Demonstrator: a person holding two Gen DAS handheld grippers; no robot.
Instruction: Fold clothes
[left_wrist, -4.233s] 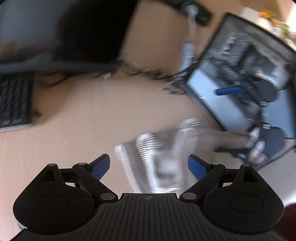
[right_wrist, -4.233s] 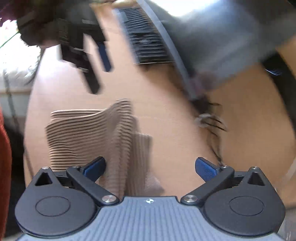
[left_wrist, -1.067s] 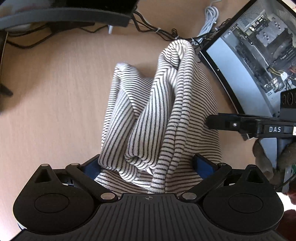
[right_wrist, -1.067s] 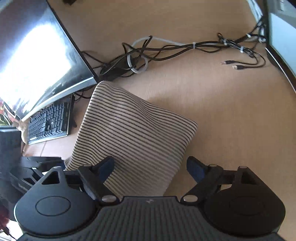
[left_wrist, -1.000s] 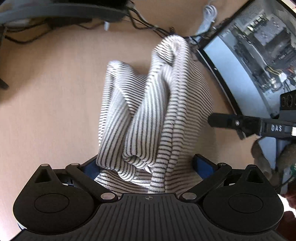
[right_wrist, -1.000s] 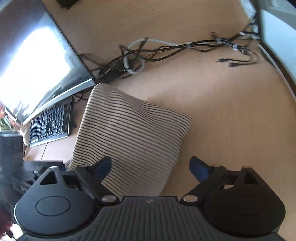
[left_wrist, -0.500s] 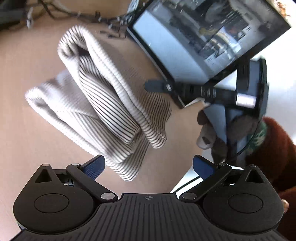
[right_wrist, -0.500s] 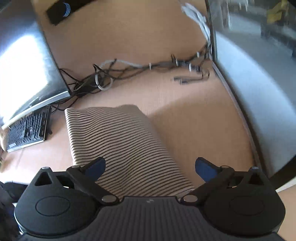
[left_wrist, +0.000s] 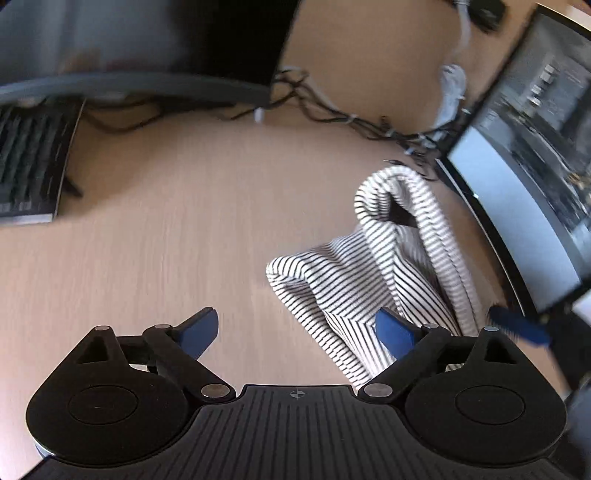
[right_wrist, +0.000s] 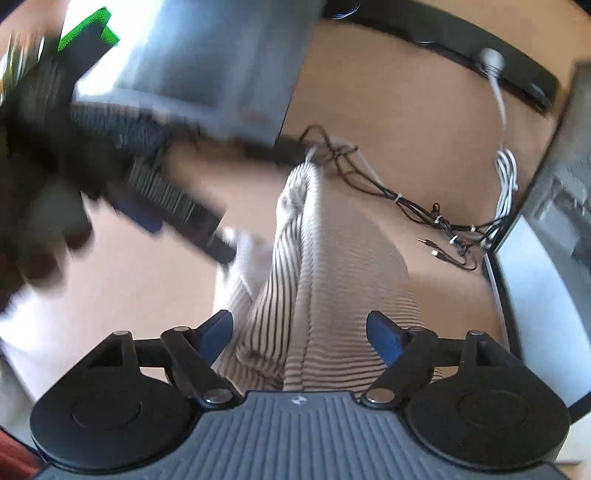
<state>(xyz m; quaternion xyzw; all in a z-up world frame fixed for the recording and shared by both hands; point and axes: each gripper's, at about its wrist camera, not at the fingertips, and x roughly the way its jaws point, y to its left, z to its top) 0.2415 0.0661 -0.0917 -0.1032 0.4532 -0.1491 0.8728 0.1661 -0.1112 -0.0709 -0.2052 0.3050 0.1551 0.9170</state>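
A striped garment (left_wrist: 384, 266) is seen bunched on the wooden desk (left_wrist: 177, 236), toward four o'clock in the left wrist view, just beside a monitor (left_wrist: 528, 173) at two o'clock; the left gripper (left_wrist: 295, 330) is held released, nothing being gripped, with bare desk between its fingers; the right gripper (right_wrist: 299, 332) is likewise spread wide, the garment lying between its blue fingertips (right_wrist: 384, 334) but not clamped; tangled cables (right_wrist: 406, 206) are seen at one o'clock; a keyboard (left_wrist: 29, 162) is placed at ten o'clock.
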